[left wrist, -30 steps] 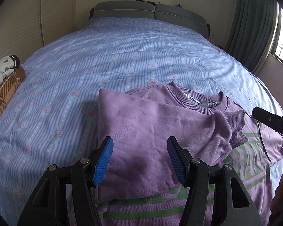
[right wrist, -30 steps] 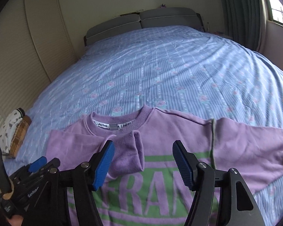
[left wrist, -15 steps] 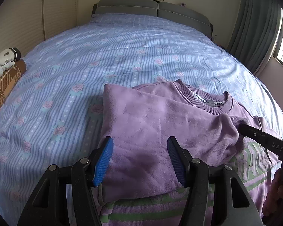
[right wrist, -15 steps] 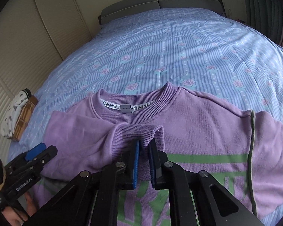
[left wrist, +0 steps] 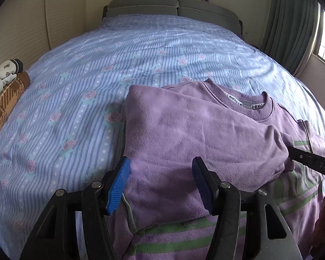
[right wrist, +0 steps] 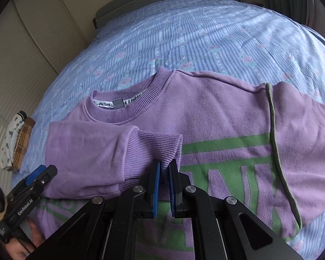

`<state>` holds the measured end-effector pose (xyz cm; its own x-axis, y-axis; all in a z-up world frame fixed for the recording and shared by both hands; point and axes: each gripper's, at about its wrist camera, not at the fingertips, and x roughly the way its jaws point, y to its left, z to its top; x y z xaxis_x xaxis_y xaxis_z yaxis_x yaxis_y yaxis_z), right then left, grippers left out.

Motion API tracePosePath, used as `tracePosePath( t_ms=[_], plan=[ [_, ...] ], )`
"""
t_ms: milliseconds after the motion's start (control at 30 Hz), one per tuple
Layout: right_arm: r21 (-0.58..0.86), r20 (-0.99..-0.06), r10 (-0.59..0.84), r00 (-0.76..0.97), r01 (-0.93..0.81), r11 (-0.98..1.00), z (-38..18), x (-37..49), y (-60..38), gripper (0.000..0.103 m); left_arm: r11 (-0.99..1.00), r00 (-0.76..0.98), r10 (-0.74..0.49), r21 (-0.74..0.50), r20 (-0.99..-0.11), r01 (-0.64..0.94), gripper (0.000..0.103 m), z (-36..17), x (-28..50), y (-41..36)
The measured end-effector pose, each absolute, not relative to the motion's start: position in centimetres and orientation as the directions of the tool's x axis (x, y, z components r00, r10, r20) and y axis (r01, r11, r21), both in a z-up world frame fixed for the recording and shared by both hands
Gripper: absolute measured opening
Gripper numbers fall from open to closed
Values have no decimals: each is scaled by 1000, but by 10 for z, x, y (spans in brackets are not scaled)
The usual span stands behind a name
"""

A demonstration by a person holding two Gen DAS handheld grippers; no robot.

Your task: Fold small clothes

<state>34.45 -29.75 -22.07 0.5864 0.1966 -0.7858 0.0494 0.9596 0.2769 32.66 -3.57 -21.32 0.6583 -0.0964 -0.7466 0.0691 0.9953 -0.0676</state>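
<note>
A purple sweatshirt (right wrist: 216, 119) with green lettering lies face up on the bed; it also shows in the left wrist view (left wrist: 184, 130). Its left sleeve (right wrist: 86, 151) is folded across the chest. My right gripper (right wrist: 164, 168) is shut on the sleeve's ribbed cuff (right wrist: 158, 145). My left gripper (left wrist: 160, 173) is open, its blue pads on either side of the folded sleeve's near edge, low over the cloth. The right sleeve (right wrist: 303, 140) lies spread out to the right. The right gripper's body shows in the left wrist view (left wrist: 309, 162).
The bed has a blue striped, rose-patterned cover (left wrist: 119, 65). Folded clothes, white and brown plaid (left wrist: 2, 95), lie at the bed's left edge. A grey headboard (left wrist: 173, 8) stands at the far end, curtains (left wrist: 292, 21) to the right.
My right gripper came down and shut on the sleeve's cuff, and has moved closer over the sweatshirt. My left gripper stayed open and edged forward slightly.
</note>
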Motion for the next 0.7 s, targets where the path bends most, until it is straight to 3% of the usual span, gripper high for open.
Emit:
tracePosePath(
  t_ms=[67,133,200,233,433,700],
  plan=[
    [257,-787,184,589,42,965,-217,343,-294,12,996,657,-93,-63,-748,69,59,-210,326,-36],
    [252,-778,176,603,43,967,-209,337,-295,22,995,663,-99,-74,-742,66,59,-202,322,-35],
    [247,-755,159,636,51,968,-196,324,-300,48,994,672,-106,-78,-733,71,61,-192,317,-37],
    [241,-742,141,655,65,968,-188,315,-304,51,994,677,-109,-76,-728,78,62,-186,314,-40],
    [285,-687,56,725,198,938,-157,248,-364,53,987,697,-156,-87,-700,133,65,-153,296,-72],
    [362,-664,-195,722,538,761,-151,169,-506,53,963,664,-235,-80,-709,256,65,-138,284,-184]
  ],
)
